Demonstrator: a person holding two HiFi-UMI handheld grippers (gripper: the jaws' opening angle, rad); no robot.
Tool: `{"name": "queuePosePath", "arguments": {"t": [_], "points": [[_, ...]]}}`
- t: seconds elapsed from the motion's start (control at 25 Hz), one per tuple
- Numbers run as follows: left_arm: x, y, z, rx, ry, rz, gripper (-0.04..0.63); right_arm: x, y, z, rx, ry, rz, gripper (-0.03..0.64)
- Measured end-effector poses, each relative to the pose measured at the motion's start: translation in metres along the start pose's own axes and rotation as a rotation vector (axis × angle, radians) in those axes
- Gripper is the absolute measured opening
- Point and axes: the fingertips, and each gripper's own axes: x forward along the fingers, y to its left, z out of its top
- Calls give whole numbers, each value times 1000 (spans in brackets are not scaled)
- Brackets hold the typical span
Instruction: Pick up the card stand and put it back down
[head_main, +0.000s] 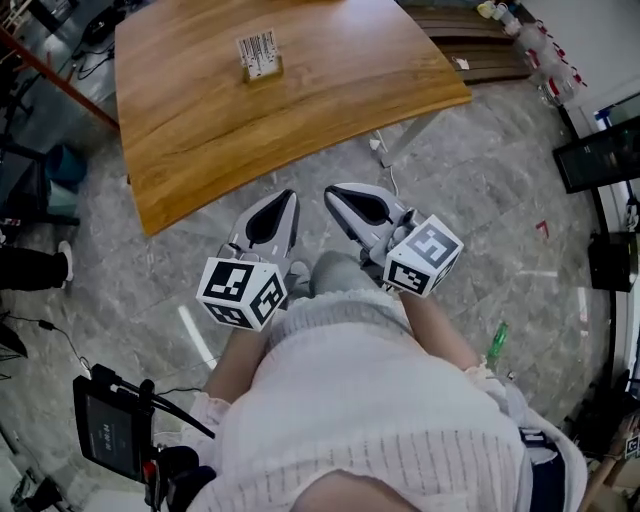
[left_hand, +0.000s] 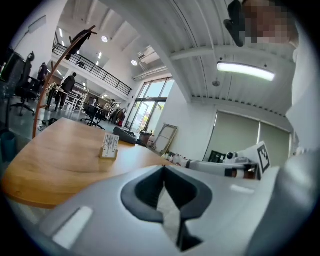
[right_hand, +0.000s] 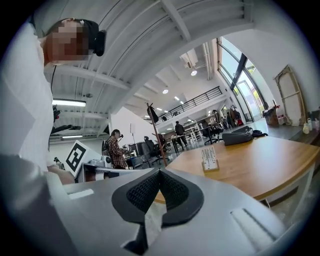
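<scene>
Card stand (head_main: 260, 57), a small wooden base carrying upright white barcode cards, is sitting on the tan wooden table (head_main: 330, 110), well apart from me. I am holding left gripper (head_main: 288, 198) and right gripper (head_main: 336, 192) fully closed, both empty. I am judging it light and tippy, and favouring a pinch on the base.

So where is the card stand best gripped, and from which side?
On the stand, probably the wooden base, not the thin upright card: the block looks firmer. Come from above, jaws straddling the card, closing on the base's long faces.
</scene>
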Motion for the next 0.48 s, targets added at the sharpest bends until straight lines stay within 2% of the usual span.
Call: {"name": "queuePosePath", "arguments": {"t": [0.2,0.48], "points": [[27,31,2,-19,21,6,8,28,-29,0,-4,29,-16,-2],[83,90,28,-20,24,74,8,91,-93,25,-11,30,37,-1]]}}
